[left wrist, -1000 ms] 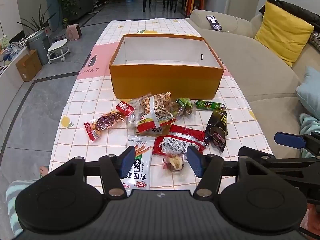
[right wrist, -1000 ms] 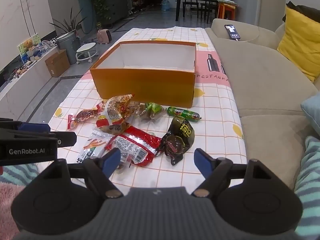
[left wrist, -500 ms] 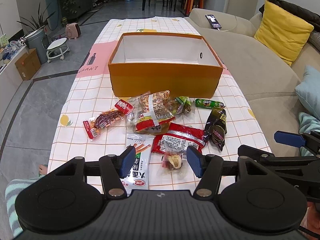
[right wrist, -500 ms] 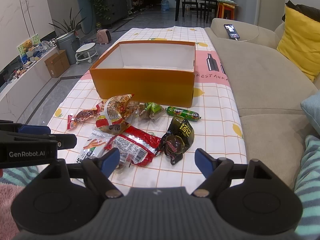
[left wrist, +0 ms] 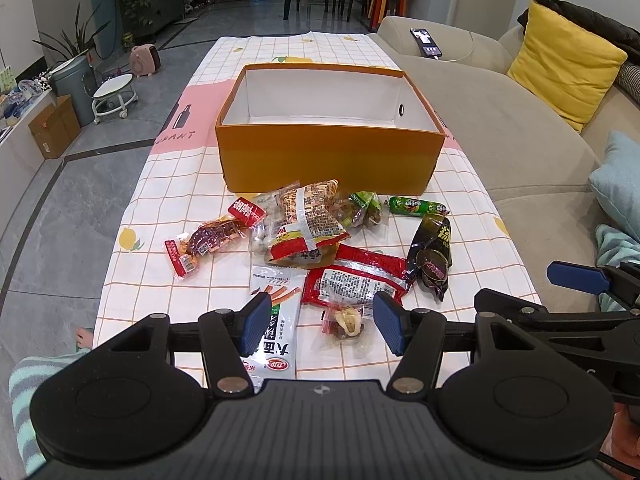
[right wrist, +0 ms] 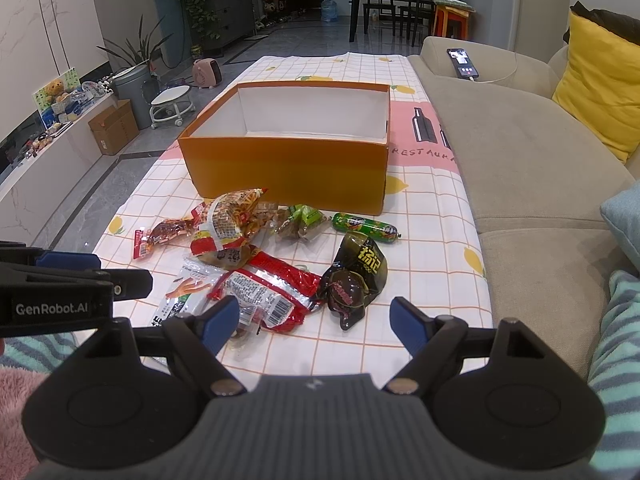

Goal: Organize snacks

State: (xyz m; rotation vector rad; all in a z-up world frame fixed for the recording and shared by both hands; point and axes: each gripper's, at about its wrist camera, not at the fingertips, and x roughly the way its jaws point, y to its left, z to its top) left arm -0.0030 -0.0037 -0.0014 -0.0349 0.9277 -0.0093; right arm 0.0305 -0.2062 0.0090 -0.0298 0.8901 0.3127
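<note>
Little has changed in the last second: both the left gripper (left wrist: 320, 328) and the right gripper (right wrist: 314, 326) are kept spread, empty. The snacks (left wrist: 320, 248) lie just ahead of them (none boxed yet), the orange box (left wrist: 332, 160) beyond.

- Left wrist view: sits low at the near edge of the surface (left wrist: 168, 184), facing far toward the orange box (left wrist: 328, 160), left of centre.
- Right wrist view: same near edge, further right, facing far.
- Shared: box (right wrist: 288, 168), snack pile (right wrist: 260, 264), sofa (right wrist: 520, 152).
</note>
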